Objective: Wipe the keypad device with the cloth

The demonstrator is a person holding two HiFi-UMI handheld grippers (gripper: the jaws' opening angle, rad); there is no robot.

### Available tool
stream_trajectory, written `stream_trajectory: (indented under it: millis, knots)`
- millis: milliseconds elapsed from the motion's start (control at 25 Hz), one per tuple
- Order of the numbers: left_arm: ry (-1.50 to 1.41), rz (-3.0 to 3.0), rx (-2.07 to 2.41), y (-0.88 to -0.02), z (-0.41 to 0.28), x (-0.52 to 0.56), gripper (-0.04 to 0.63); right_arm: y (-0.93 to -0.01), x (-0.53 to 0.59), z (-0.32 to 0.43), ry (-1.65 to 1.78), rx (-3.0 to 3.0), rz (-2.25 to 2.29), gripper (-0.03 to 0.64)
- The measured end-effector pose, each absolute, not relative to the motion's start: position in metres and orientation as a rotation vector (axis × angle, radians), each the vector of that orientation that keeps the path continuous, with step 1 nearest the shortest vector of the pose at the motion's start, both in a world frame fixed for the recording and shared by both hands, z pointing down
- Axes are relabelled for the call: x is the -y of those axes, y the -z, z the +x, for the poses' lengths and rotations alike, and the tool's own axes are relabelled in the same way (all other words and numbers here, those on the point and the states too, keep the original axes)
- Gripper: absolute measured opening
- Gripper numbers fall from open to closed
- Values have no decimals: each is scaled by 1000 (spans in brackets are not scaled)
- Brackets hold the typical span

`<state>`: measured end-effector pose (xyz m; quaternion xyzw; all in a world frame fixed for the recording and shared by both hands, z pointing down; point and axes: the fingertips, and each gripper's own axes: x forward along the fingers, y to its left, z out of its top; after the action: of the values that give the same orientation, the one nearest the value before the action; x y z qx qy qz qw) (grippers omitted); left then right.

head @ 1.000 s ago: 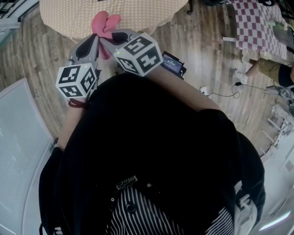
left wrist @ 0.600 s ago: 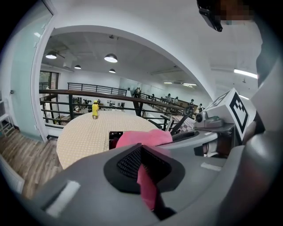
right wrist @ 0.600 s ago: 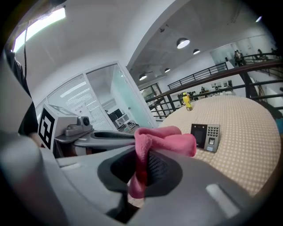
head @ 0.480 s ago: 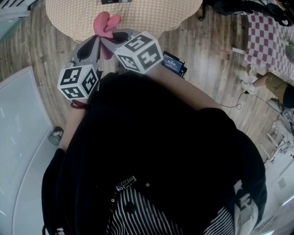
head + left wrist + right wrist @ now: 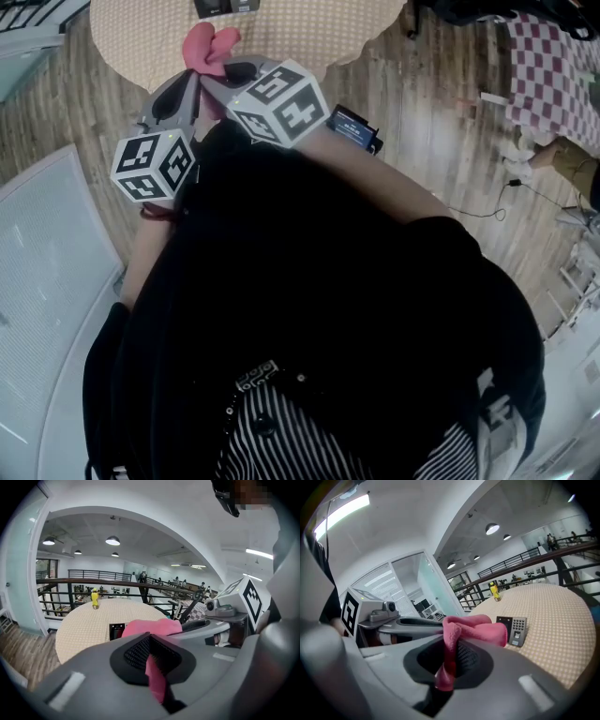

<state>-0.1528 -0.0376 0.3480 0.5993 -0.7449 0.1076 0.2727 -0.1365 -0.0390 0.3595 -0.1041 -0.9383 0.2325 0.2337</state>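
Note:
A pink cloth (image 5: 208, 47) is pinched from both sides over the near edge of a round beige table (image 5: 300, 28). My left gripper (image 5: 190, 82) is shut on it, and my right gripper (image 5: 228, 77) is shut on it too. In the left gripper view the cloth (image 5: 151, 627) rises out of my left gripper (image 5: 153, 660). The right gripper view shows the cloth (image 5: 477, 631) bunched above my right gripper (image 5: 449, 663). The dark keypad device (image 5: 513, 630) lies on the table beyond the cloth, untouched. It also shows as the keypad device (image 5: 116, 631) and the keypad device (image 5: 217, 7).
A yellow bottle (image 5: 95, 598) stands at the table's far side. A small dark box (image 5: 354, 128) with a blue panel lies on the wooden floor at my right. A white panel (image 5: 47, 281) runs along the left. A checked cloth (image 5: 553, 66) and a person's foot (image 5: 525, 157) are far right.
The table has slid down into the head view, and the keypad device now shows at its top edge. Both grippers stay shut on the pink cloth, barely shifted.

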Motion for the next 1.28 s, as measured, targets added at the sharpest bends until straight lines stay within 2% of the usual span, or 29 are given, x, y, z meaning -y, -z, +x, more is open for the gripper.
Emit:
stream_trajectory:
  millis: [680, 1040, 1280]
  knots:
    - [-338, 2042, 1707, -344, -153, 138, -2, -358, 131, -136, -663, 2624, 203, 31]
    - [-315, 2060, 1639, -349, -248, 156, -2, -362, 148, -232, -676, 2589, 254, 31]
    - [-275, 2062, 1549, -384, -321, 124, -2, -393, 111, -303, -690, 2511, 295, 31]
